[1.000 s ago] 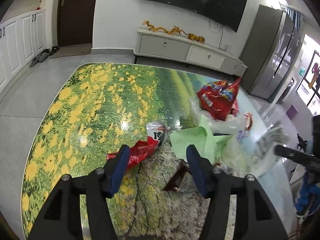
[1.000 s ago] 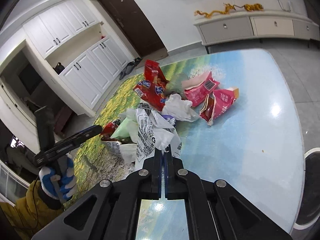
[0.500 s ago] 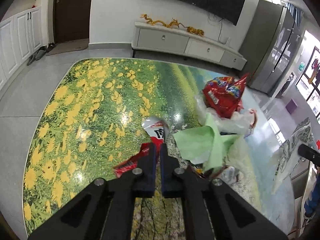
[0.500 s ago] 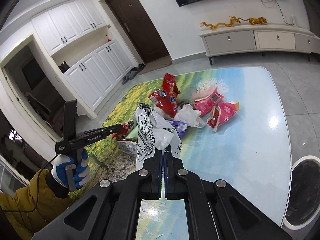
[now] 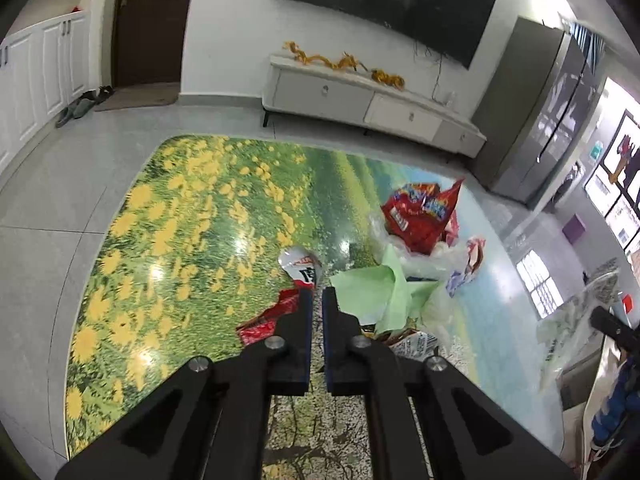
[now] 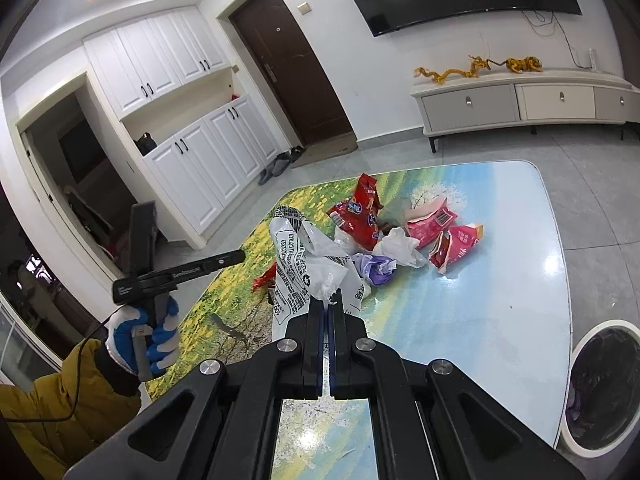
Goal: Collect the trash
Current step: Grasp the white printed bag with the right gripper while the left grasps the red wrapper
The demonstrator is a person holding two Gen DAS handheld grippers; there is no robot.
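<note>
My right gripper (image 6: 325,307) is shut on a white printed plastic bag (image 6: 304,264) and holds it up above the table; the bag also shows at the right edge of the left wrist view (image 5: 568,320). My left gripper (image 5: 315,300) is shut and empty, raised above the table over a red and white snack wrapper (image 5: 280,308). A pile of trash lies on the table: a red snack bag (image 5: 420,216), green paper (image 5: 380,292), pink packets (image 6: 440,232), a white bag (image 6: 400,248) and a purple wad (image 6: 374,268).
The table (image 5: 180,220) has a glossy flower-meadow print. A white round bin (image 6: 604,384) stands on the floor at the table's right side. A low TV cabinet (image 5: 360,100) and a grey fridge (image 5: 540,120) stand beyond.
My left gripper closed from wide open and rose away from the table. My right gripper lifted higher and pulled back with the plastic bag still in it.
</note>
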